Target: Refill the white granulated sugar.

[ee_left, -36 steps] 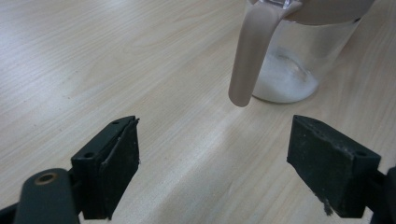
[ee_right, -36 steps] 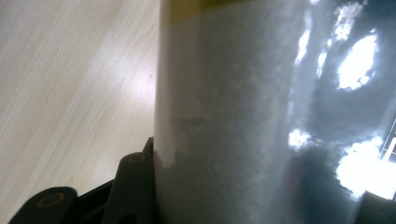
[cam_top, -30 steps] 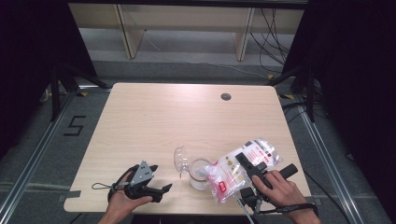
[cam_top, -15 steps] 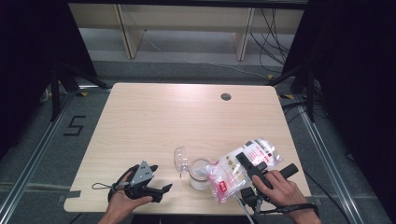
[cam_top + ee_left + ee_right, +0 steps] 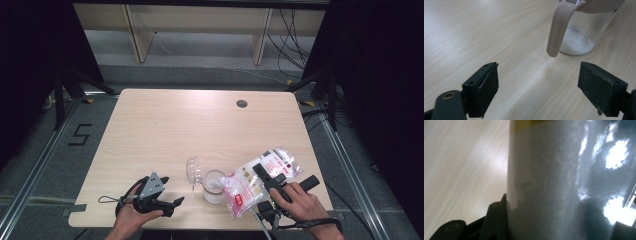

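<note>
up close, the right claw [image 5: 264, 176] grips the bag [image 5: 252, 182], hiding its pads; left claw [image 5: 537, 91] gapes empty.

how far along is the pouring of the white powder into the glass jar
Partly done: the clear glass jar has its hinged lid open and a shallow layer of white powder at the bottom. In hand: the right gripper holds the clear plastic powder bag tipped toward it. The left gripper rests open. Left: more filling, closing.

Number 5 [image 5: 80, 135] marked on the floor, left of table [image 5: 165, 125]
</note>
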The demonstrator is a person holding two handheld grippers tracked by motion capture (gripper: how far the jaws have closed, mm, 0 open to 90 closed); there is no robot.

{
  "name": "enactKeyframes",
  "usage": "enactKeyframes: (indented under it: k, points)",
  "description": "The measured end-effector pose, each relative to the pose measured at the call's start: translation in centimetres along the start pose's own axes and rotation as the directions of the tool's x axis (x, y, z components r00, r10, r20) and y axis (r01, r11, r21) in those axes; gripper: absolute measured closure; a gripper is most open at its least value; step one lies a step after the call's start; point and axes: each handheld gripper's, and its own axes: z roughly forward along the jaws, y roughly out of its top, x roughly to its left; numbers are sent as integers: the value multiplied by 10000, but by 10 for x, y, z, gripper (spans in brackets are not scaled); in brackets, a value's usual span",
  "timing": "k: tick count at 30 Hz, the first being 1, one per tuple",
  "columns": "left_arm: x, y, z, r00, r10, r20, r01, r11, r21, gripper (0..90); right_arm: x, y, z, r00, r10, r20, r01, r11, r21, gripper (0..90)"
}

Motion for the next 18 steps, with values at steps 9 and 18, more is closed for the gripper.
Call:
enactKeyframes:
  k: [9, 18]
  points:
    - [0, 0, 0, 10000, 9, -26, -9, 10000, 21, 165, -2, 2, -1, 10000, -47, -29, 47, 9999, -98, 572]
    - [0, 0, -1, 10000, 1, -28, -1, 10000, 24, 165, -1, 1, 0, 10000, -51, -47, 51, 9999, -96, 574]
